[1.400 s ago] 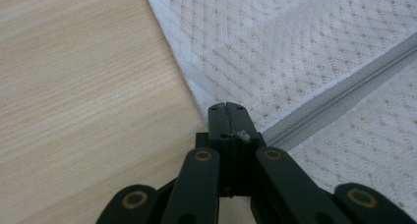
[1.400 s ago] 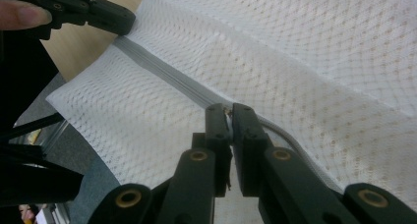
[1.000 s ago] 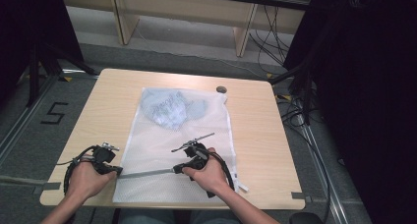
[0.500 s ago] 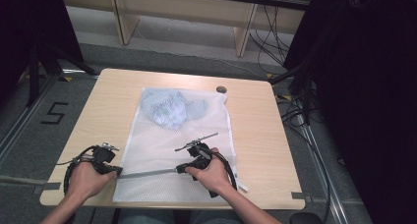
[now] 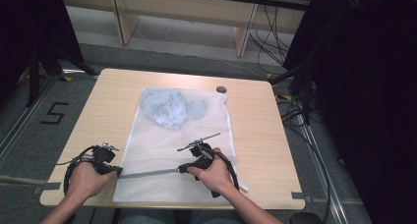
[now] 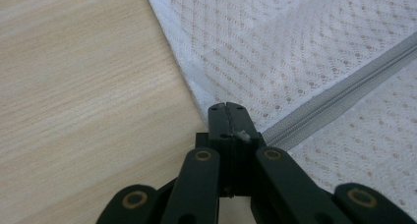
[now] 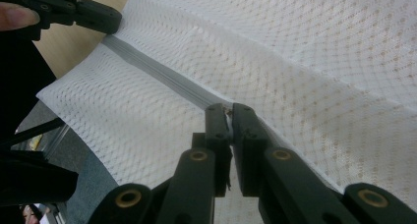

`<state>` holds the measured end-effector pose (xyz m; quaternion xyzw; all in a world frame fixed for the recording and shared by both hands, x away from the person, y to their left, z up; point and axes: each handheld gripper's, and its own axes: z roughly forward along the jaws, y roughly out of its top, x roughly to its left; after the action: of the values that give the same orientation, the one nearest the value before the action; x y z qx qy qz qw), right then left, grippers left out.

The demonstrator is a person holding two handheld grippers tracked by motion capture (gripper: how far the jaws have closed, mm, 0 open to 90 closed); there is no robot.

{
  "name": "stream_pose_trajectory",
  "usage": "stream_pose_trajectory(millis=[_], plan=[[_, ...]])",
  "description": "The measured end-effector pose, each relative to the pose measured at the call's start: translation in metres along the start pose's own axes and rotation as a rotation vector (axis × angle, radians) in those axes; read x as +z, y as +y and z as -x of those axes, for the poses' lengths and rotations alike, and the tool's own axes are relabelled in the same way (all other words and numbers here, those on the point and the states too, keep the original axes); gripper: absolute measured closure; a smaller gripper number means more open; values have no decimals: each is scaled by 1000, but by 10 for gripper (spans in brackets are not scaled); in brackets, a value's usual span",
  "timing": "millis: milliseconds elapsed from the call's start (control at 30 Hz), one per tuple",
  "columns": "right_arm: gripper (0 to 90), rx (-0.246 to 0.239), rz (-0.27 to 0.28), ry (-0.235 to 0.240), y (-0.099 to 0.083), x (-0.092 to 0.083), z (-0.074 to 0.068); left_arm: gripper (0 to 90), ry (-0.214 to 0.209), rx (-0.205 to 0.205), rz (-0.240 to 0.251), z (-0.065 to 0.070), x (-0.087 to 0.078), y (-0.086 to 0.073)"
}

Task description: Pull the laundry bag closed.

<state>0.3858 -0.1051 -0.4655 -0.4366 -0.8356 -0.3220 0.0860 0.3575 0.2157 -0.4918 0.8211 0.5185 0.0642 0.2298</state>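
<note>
One flat white mesh bag point(image 5: 162, 150), grey zipper point(image 5: 147, 173)

Both forearms come in from the bottom of the high view, bare to the wrist, each hand wrapped around its own tongs. The left hand point(image 5: 84, 180) sits low at the near left, knuckles up, with the left tongs point(image 5: 117, 170) pointing to the right. In the left gripper view the left tongs point(image 6: 229, 117) have their jaws pressed flat together, a small pale scrap caught at the seam. The right hand point(image 5: 212, 174) lies near the middle, fingers curled around the body of the right tongs point(image 5: 183, 168), which point left toward the other hand. The right tongs point(image 7: 227, 117) look closed too (a thin sliver, possibly a pull tab, sits between them).
</note>
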Motion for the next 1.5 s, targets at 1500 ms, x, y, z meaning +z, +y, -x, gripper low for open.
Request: stream_pose_trajectory(millis=[1500], plan=[[869,29,-10,-26,-8,-13,13,900,1,2,1,0,0,0]])
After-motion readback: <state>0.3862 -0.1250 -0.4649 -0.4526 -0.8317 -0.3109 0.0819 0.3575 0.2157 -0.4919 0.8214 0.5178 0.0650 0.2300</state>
